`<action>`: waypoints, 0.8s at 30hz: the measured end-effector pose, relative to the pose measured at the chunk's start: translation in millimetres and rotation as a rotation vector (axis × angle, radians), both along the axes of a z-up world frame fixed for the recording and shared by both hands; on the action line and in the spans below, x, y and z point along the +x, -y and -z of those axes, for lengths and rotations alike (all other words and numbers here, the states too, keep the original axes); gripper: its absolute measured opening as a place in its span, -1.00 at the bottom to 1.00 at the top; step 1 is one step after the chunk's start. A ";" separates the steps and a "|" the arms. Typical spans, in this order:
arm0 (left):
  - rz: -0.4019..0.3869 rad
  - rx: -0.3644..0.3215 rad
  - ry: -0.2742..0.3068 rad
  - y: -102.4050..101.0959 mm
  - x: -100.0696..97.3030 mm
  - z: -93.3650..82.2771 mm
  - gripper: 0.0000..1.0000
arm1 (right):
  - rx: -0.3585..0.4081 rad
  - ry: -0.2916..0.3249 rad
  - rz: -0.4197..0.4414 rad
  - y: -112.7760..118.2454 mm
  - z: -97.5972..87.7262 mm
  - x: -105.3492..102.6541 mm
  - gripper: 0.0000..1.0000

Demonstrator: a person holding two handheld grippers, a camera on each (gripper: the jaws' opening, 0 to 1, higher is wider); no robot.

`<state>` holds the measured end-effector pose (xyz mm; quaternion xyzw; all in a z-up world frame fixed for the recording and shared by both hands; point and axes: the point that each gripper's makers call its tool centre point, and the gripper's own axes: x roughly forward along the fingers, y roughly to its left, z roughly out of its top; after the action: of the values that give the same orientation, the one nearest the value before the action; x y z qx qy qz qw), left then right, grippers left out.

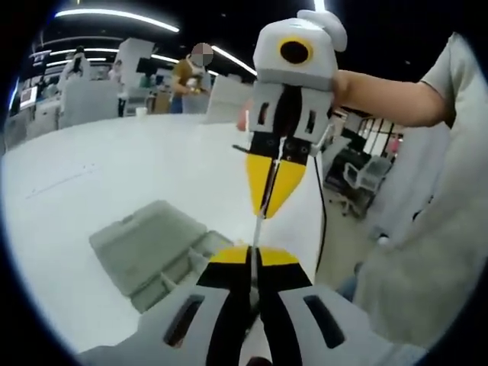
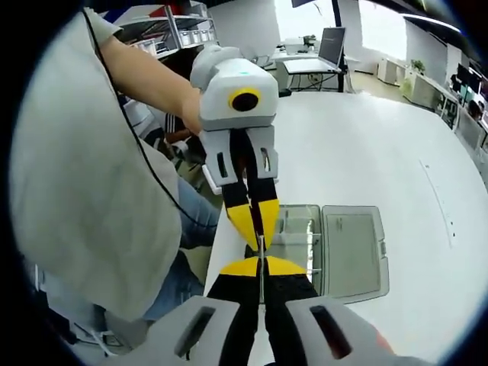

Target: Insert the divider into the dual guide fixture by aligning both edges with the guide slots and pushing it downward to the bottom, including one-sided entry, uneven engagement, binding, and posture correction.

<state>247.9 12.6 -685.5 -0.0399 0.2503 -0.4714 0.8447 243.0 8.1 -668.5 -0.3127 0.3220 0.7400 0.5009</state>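
A thin divider shows edge-on as a pale sliver, held in the air between my two grippers. In the left gripper view, my left gripper is shut on its near end, and my right gripper reaches in from above, shut on its far end. In the right gripper view, the right gripper pinches the divider from below and the left gripper pinches it from above. The grey guide fixture, an opened box with slotted compartments, lies on the white table under and beside the grippers, apart from the divider.
The white table stretches wide beyond the fixture, its edge close to the person's body. A black cable hangs by the table edge. Office chairs, desks and a standing person are far behind.
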 end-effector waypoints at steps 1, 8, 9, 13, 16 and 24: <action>-0.002 0.001 -0.003 0.0 -0.3 0.7 -1.00 | -0.003 0.002 -0.002 -0.7 0.0 -0.6 -1.00; -0.023 0.008 -0.013 -2.4 -0.9 4.7 -0.99 | -0.022 0.040 -0.030 -5.0 1.2 -3.7 -1.00; -0.030 0.007 -0.015 -3.2 -0.6 4.7 -0.98 | -0.023 0.037 -0.029 -5.8 0.8 -4.7 -1.00; -0.044 0.014 -0.017 -6.0 -0.7 5.9 -0.96 | -0.042 0.056 -0.036 -8.1 2.6 -4.5 -1.00; -0.048 0.019 -0.019 -7.1 -1.7 6.4 -0.87 | -0.048 0.063 -0.030 -11.0 2.6 -3.3 -1.00; -0.041 0.052 0.003 -10.8 -5.8 6.5 -0.75 | -0.071 0.084 -0.034 -12.6 4.4 -2.3 -1.00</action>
<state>242.1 23.4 -692.0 -0.0222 0.2602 -0.4472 0.8555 240.7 20.7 -672.9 -0.3666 0.3216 0.7226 0.4899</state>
